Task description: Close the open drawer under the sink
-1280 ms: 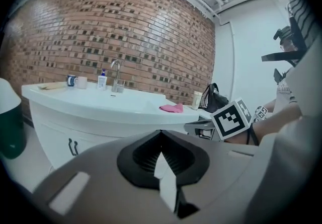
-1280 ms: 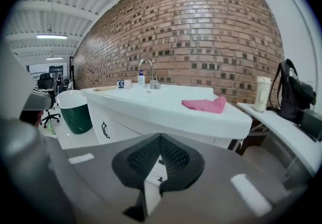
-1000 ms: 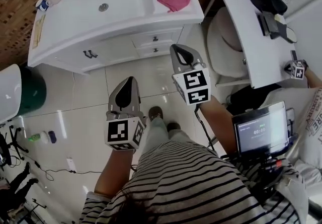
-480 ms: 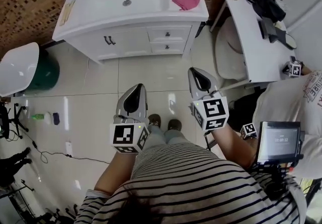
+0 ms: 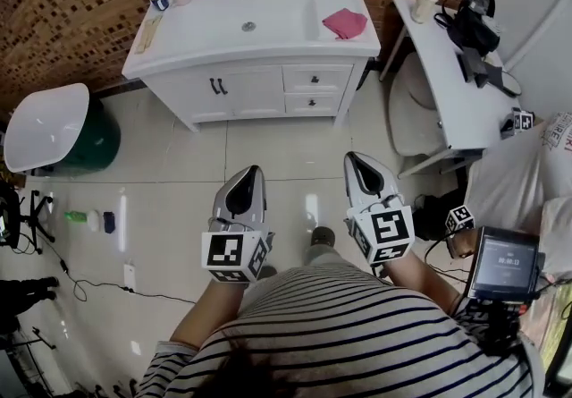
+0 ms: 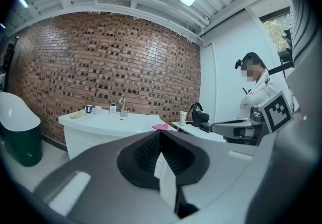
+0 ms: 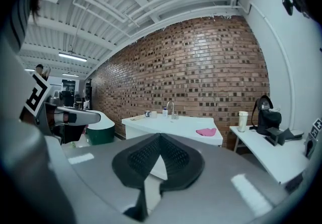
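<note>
Nearest, the left gripper (image 5: 250, 174) and the right gripper (image 5: 357, 162) hover side by side above the tiled floor (image 5: 179, 190), well short of the cabinet. Each has its jaws pressed together at the tips with nothing between them. Against the far brick wall stands the white vanity (image 5: 241, 92). Its 2 drawers (image 5: 315, 79), stacked at the cabinet's right below the sink (image 5: 259, 16), look flush with the front. A pink cloth (image 5: 344, 23) lies on the counter's right end.
</note>
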The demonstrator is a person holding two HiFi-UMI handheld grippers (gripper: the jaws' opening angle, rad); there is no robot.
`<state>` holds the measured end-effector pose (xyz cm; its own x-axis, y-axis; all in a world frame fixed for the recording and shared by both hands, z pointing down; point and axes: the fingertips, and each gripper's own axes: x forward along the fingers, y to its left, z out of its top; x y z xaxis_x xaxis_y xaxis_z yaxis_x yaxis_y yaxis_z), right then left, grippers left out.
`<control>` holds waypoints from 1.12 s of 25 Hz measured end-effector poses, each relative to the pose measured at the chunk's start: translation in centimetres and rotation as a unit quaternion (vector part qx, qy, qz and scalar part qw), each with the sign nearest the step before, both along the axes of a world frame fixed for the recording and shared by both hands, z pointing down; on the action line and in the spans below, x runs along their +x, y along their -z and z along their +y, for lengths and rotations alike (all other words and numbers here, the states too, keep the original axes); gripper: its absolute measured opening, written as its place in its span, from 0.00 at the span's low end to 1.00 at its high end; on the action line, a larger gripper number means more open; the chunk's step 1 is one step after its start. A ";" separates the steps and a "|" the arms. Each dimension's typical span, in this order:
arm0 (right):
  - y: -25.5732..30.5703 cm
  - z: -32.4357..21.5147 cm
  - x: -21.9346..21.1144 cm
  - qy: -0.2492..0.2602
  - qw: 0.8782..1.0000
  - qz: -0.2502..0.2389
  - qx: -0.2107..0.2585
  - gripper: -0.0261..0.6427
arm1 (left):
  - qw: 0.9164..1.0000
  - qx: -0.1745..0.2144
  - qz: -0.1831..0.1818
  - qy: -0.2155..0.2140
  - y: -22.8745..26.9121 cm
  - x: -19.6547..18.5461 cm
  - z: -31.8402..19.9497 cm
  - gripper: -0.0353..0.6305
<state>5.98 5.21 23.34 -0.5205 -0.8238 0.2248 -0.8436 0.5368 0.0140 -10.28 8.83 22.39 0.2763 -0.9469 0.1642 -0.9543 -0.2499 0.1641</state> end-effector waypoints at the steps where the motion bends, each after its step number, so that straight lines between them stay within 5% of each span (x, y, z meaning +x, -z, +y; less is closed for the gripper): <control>1: -0.2 1.0 -0.7 -0.002 1.000 0.000 -0.001 0.04 | 1.000 0.002 0.000 -0.001 0.0 -0.9 1.0 0.08; 14: 0.4 13.7 -14.2 -0.027 1.000 0.010 0.002 0.04 | 1.000 -0.002 0.012 -0.022 -0.2 -13.0 12.1 0.08; 28: 2.5 16.2 -14.4 0.002 1.000 0.016 0.016 0.04 | 1.000 -0.019 0.023 -0.005 0.3 -11.4 14.3 0.08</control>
